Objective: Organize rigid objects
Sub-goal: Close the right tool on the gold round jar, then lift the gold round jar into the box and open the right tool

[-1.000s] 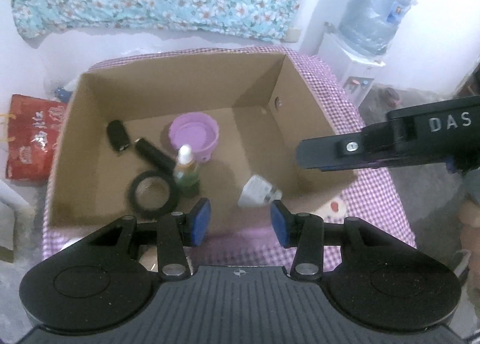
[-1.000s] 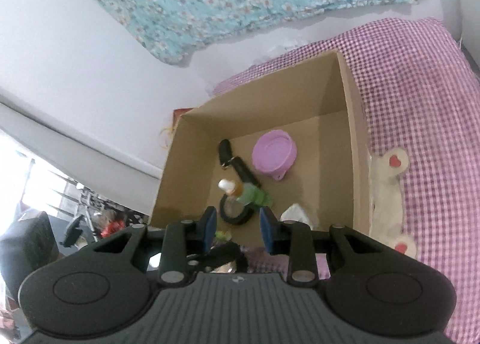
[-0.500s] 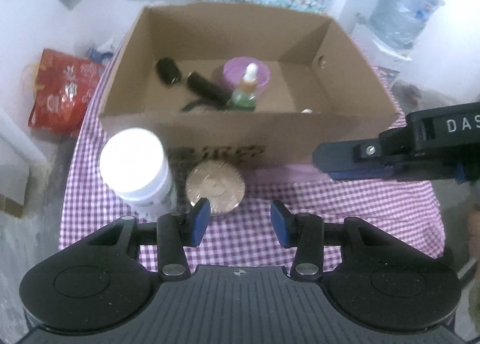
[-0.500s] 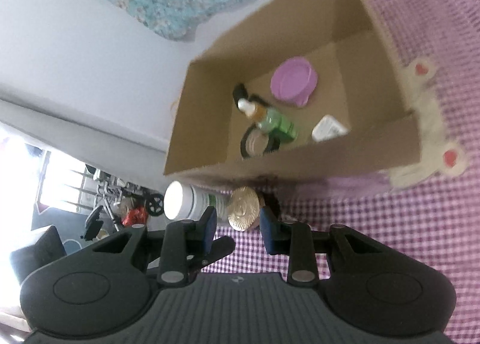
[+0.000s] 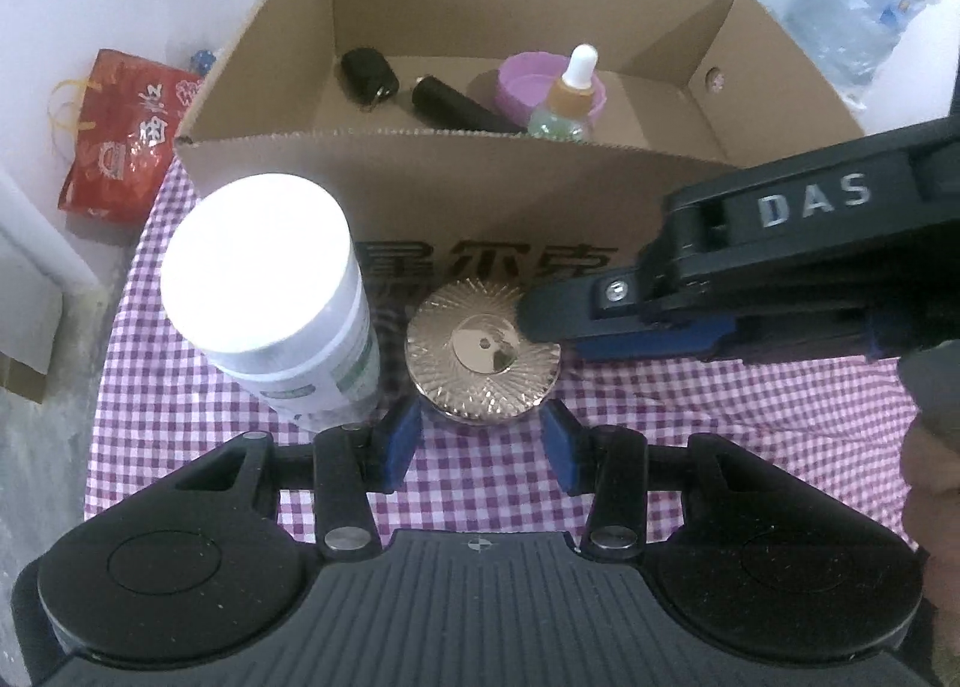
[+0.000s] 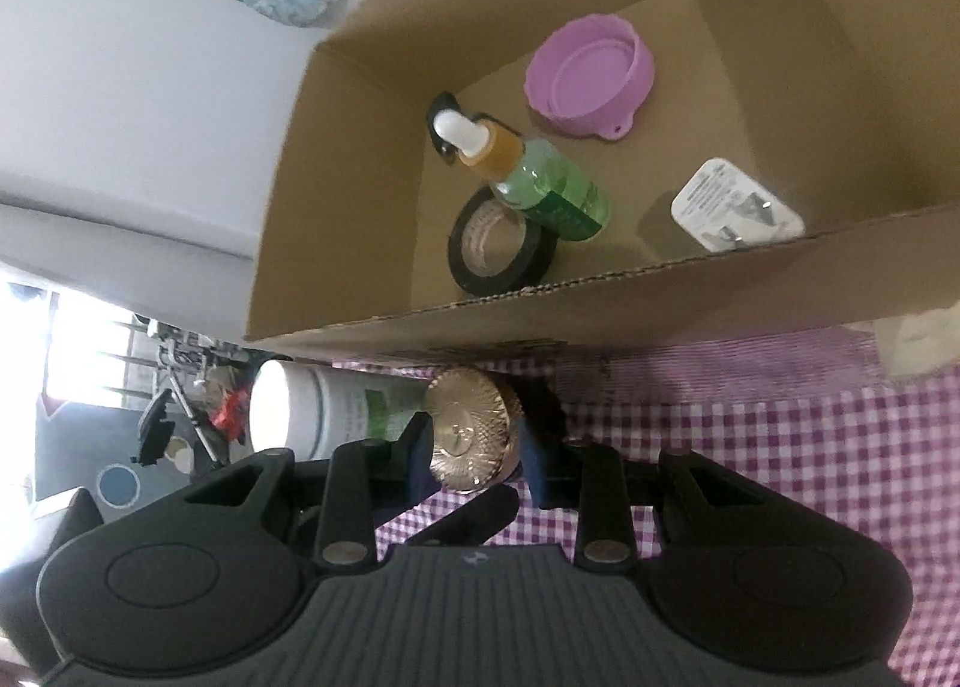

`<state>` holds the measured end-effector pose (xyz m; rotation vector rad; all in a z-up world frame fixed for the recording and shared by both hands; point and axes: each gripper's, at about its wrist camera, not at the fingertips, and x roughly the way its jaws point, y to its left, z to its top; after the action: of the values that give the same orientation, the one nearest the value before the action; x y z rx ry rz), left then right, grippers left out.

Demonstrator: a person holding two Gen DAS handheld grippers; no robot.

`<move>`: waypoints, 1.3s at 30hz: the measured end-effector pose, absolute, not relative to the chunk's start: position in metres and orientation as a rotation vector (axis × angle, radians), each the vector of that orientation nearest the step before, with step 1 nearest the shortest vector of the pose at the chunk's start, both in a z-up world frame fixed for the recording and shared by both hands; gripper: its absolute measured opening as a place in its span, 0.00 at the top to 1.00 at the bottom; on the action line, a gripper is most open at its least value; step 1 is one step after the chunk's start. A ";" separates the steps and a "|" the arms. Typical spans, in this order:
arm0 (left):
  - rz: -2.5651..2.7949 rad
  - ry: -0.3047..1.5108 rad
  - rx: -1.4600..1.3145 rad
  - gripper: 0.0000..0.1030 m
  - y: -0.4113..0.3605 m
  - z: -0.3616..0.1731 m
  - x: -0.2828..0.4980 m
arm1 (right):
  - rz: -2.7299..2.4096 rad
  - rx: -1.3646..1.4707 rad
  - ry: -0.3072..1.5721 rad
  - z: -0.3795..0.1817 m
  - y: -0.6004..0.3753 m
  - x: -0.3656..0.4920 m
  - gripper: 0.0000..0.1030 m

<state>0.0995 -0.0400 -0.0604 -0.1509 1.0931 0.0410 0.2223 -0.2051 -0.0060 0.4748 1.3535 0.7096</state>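
A round gold jar (image 5: 483, 350) with a ribbed, sunburst lid stands on the purple checked tablecloth (image 5: 720, 423), just in front of the near wall of an open cardboard box (image 5: 480, 207) and right beside a tall white-lidded bottle (image 5: 270, 291) with a green label. The left gripper (image 5: 480, 435) hovers just short of the jar, its blue-padded fingers (image 5: 401, 438) parted with only cloth between them, so it is released and grasps nothing. The right gripper (image 6: 477, 462) reaches in from the right side of the left wrist view; in its own view the gold jar (image 6: 471, 435) sits between its blue pads, which stand close on either side, but whether they press on it cannot be told. Inside the box lie a purple lid-like dish (image 6: 591, 75), a green dropper bottle (image 6: 528, 180) with a white bulb leaning over a roll of black tape (image 6: 501, 249), a white charger plug (image 6: 735, 207) near the front wall, a black key fob (image 5: 369, 74) and a black cylinder (image 5: 459, 108). A red printed bag (image 5: 126, 132) lies on the floor left of the table.
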 end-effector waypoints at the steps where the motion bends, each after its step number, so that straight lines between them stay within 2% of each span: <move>1: 0.043 1.095 -0.152 0.57 -0.040 -0.062 0.101 | 0.710 0.467 1.357 -0.008 -0.202 0.223 0.67; 19: 0.025 1.105 -0.183 0.54 -0.043 -0.067 0.107 | 0.707 0.396 1.370 -0.012 -0.194 0.225 0.67; 39: -0.132 1.096 -0.137 0.54 -0.095 -0.066 0.122 | 0.564 0.460 1.342 -0.011 -0.263 0.225 0.66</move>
<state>0.1220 -0.0945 -0.0664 -0.1371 1.0957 -0.1321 0.2246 -0.2632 -0.0110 0.4601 1.3419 0.5636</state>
